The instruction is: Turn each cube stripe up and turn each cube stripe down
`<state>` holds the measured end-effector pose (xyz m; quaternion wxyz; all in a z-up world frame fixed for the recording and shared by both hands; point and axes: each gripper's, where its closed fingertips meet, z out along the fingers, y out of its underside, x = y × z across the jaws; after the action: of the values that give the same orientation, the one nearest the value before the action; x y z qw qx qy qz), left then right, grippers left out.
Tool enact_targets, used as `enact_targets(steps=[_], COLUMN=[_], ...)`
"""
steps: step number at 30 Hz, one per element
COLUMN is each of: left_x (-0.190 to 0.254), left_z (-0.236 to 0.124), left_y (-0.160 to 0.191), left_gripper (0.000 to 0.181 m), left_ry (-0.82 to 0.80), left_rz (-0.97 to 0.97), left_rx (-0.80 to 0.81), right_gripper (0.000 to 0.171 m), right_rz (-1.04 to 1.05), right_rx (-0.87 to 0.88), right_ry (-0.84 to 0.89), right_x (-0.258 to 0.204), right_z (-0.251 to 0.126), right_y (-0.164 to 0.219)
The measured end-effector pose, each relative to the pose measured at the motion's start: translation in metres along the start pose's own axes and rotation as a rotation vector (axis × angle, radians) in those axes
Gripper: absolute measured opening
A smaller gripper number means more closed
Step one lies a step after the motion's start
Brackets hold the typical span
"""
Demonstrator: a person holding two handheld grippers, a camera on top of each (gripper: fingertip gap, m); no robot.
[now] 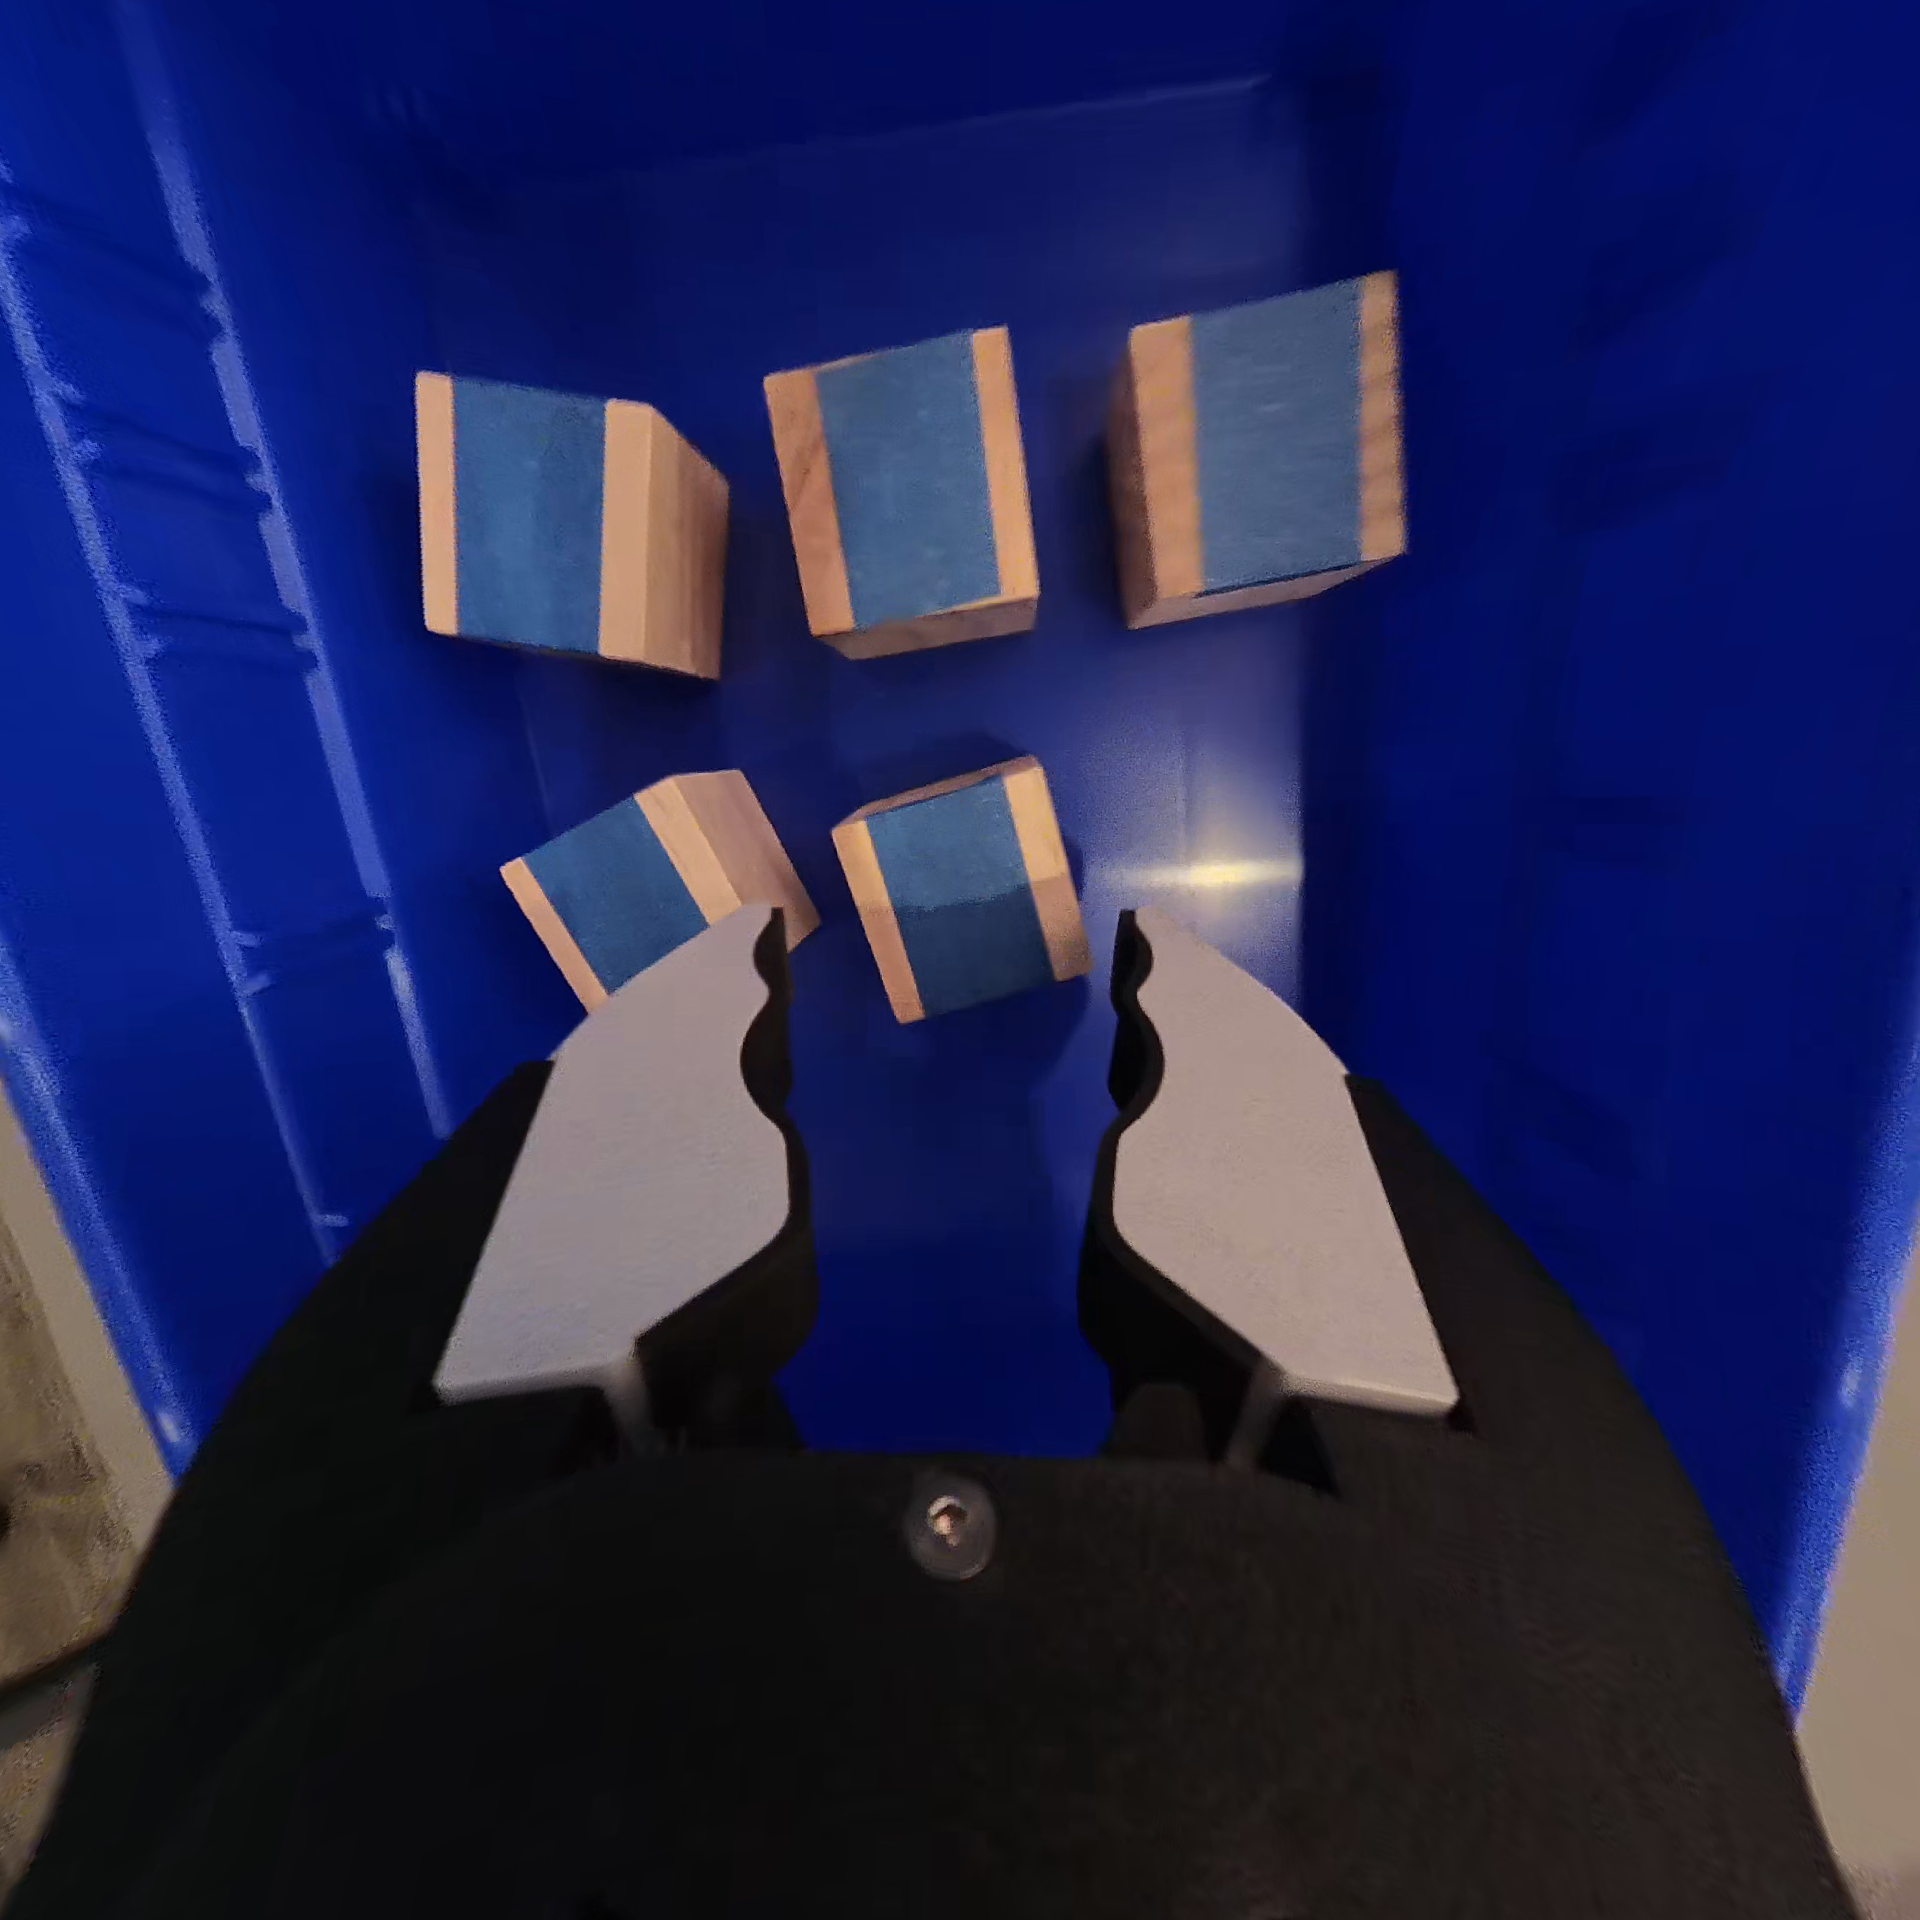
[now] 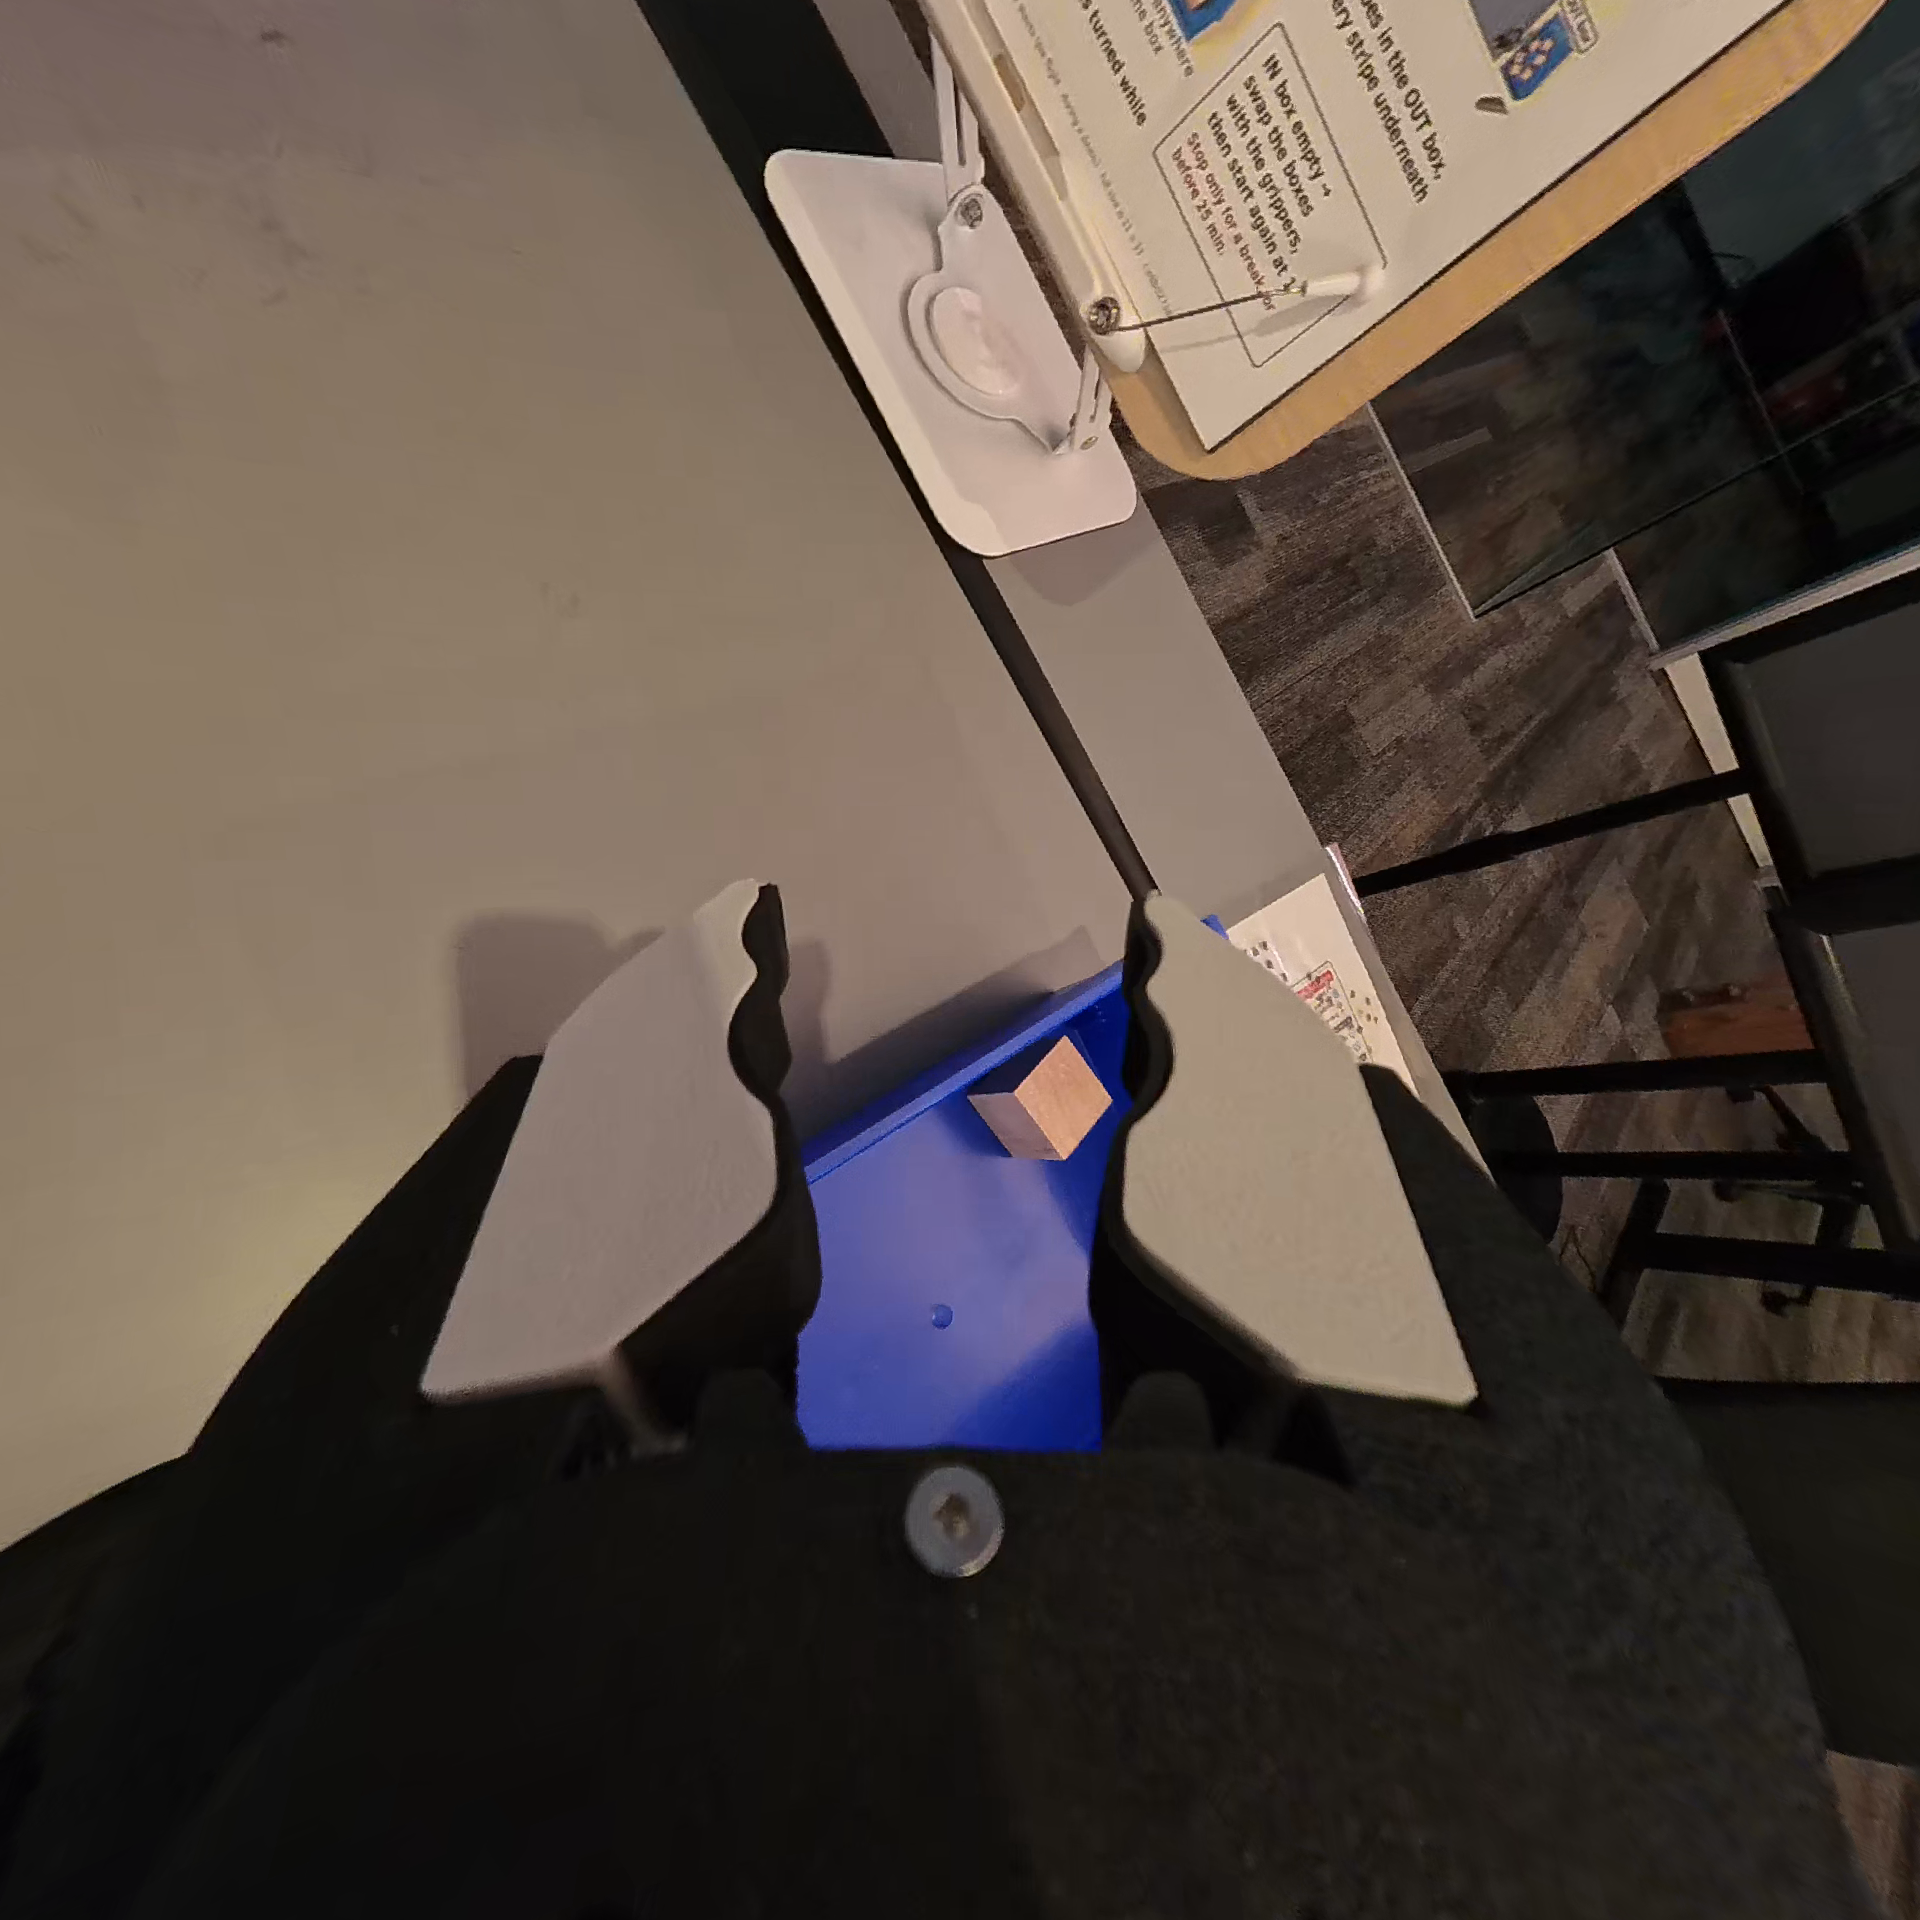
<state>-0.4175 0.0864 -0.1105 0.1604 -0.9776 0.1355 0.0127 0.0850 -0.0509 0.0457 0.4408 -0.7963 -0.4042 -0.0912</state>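
In the left wrist view, several wooden cubes with a blue stripe on top lie in a blue bin (image 1: 1558,727). Three form a far row: left (image 1: 540,520), middle (image 1: 904,499), right (image 1: 1268,447). Two lie nearer: one at the left (image 1: 623,894), one in the middle (image 1: 956,883). My left gripper (image 1: 945,935) is open and empty, just short of the near middle cube. In the right wrist view, my right gripper (image 2: 956,925) is open and empty above a second blue bin (image 2: 935,1299), which holds one plain wooden cube (image 2: 1049,1107) showing no stripe.
The right wrist view shows a grey table (image 2: 416,520), a white stand base (image 2: 935,343) holding a board with an instruction sheet (image 2: 1351,156), a printed sheet (image 2: 1320,977) at the table edge, and dark furniture over patterned carpet (image 2: 1455,675) beyond.
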Motion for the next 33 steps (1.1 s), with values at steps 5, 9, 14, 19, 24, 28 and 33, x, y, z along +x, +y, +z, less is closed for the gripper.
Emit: enact_targets(steps=[5,9,14,19,24,28,33], left_x=[0.001,0.002,0.002,0.002,0.093,0.214,0.292], left_z=[0.006,0.014,0.022,-0.011,-0.118,-0.214,-0.238], left_y=[-0.002,0.012,0.006,-0.005,-0.031,-0.005,0.018], left_gripper=[0.056,0.056,0.049,0.048,0.047,0.047,0.047], left_ry=[-0.014,-0.049,-0.040,-0.023,0.465,1.121,1.383], left_rz=[-0.027,-0.027,-0.019,0.011,0.161,0.398,0.522], left_rx=[-0.041,-0.157,-0.156,-0.040,0.337,0.457,0.398], right_gripper=[0.062,0.062,0.061,0.060,0.063,0.066,0.071], right_rz=[-0.011,-0.015,-0.030,-0.030,-0.034,-0.044,-0.057], right_rx=[-0.016,-0.049,-0.070,-0.063,0.187,0.603,0.783], right_ry=[-0.011,-0.011,-0.020,-0.006,-0.025,-0.253,-0.220], right_x=[-0.001,0.000,-0.001,0.000,-0.018,-0.088,-0.127], right_z=[0.003,0.008,0.012,0.016,0.019,0.003,0.000], right_y=[0.003,0.009,0.013,0.007,-0.055,-0.139,-0.174])
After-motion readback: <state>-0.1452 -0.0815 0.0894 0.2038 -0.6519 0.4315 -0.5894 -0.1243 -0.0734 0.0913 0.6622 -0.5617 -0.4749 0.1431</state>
